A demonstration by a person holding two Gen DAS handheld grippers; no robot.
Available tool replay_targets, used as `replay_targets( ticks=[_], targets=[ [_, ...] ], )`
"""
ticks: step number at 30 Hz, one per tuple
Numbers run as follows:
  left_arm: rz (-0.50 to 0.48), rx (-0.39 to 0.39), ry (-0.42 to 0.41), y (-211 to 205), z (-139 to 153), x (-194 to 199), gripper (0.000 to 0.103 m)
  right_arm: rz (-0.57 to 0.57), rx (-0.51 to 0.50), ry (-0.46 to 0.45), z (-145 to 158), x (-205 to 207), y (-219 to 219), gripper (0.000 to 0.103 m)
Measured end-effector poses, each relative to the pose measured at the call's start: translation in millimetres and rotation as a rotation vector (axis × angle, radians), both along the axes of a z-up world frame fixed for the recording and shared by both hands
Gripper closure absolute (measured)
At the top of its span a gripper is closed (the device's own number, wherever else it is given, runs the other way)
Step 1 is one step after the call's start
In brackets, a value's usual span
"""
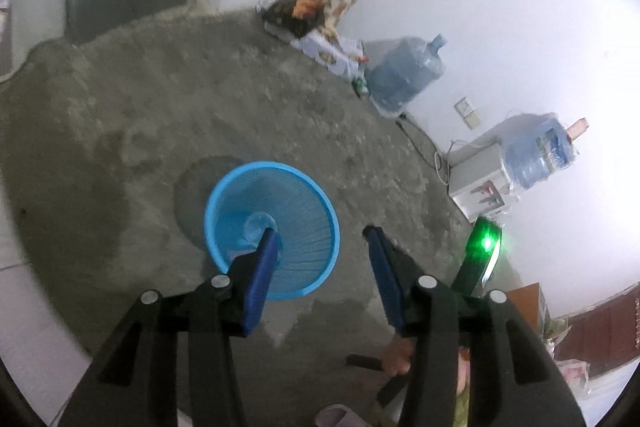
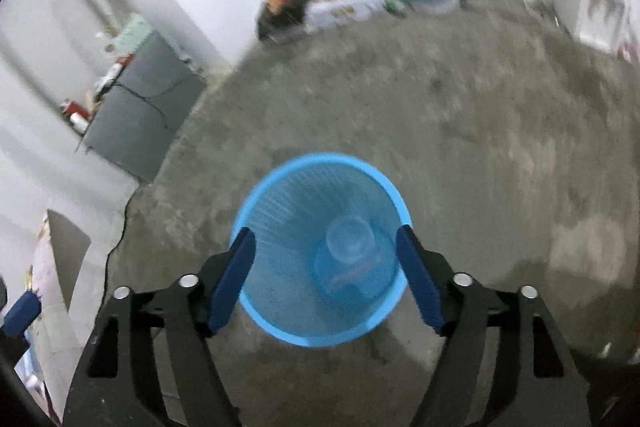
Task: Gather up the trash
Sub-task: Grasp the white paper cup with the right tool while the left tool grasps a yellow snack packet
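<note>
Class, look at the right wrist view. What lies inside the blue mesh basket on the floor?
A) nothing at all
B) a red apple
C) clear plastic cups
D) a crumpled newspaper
C: through the open top of the blue mesh basket, clear plastic cups show at the bottom, seen between the open right gripper.

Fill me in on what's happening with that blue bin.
A person holds a two-finger gripper in each hand over a blue mesh wastebasket standing on the concrete floor. Both the left gripper and the right gripper are open with nothing between their fingers. A clear plastic cup and what looks like a second clear container already lie at the bottom of the basket. Against the far wall stand a water jug and a water dispenser.
</note>
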State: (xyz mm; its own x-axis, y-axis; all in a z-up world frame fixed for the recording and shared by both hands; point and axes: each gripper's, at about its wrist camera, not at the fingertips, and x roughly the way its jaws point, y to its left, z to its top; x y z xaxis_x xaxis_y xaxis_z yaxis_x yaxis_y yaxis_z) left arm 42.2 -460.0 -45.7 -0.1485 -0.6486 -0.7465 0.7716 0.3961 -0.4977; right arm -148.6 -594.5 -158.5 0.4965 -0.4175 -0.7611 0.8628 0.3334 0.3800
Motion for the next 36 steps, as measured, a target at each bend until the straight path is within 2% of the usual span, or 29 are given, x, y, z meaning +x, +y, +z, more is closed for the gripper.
replay_targets(
  ticks=[4,7,10,14,16,20,24,26,28,32,36],
  targets=[
    [0.034,0.036,-0.047,54.4,25.6,11.1,0.050,0.166,-0.109,-0.021,41.1,32.2,28.8,0.024],
    [0.115,0.010,-0.054,104.8,42.7,22.3,0.044,0.297,-0.156,-0.048,64.8,53.0,56.7,0.022],
    [0.184,-0.022,-0.091,156.5,55.4,30.5,0.043,0.414,-0.174,-0.080,86.4,74.7,85.1,0.022],
    [0.282,-0.052,-0.224,225.5,73.8,27.1,0.041,0.573,-0.162,-0.122,107.9,102.7,122.8,0.021],
    [0.341,-0.071,-0.282,258.8,83.3,24.3,0.035,0.644,-0.164,-0.124,117.6,117.3,140.5,0.021],
    [0.480,-0.095,-0.451,320.1,96.7,14.6,0.027,0.781,-0.146,-0.146,132.3,149.0,178.2,0.020],
    [0.624,-0.025,-0.643,369.0,95.7,11.2,0.019,0.876,-0.138,-0.132,139.0,179.9,217.3,0.020],
    [0.679,0.022,-0.692,386.5,92.1,15.2,0.019,0.915,-0.123,-0.128,139.4,192.7,232.5,0.020],
    [0.727,0.038,-0.712,403.6,89.9,22.9,0.019,0.956,-0.092,-0.140,138.5,202.8,243.3,0.020],
    [0.780,0.020,-0.669,436.4,87.0,43.4,0.019,1.012,-0.039,-0.140,137.7,224.2,271.8,0.020],
    [0.839,-0.012,-0.648,455.1,92.3,58.8,0.019,1.132,0.084,-0.229,138.3,238.5,302.6,0.020]
  ],
)
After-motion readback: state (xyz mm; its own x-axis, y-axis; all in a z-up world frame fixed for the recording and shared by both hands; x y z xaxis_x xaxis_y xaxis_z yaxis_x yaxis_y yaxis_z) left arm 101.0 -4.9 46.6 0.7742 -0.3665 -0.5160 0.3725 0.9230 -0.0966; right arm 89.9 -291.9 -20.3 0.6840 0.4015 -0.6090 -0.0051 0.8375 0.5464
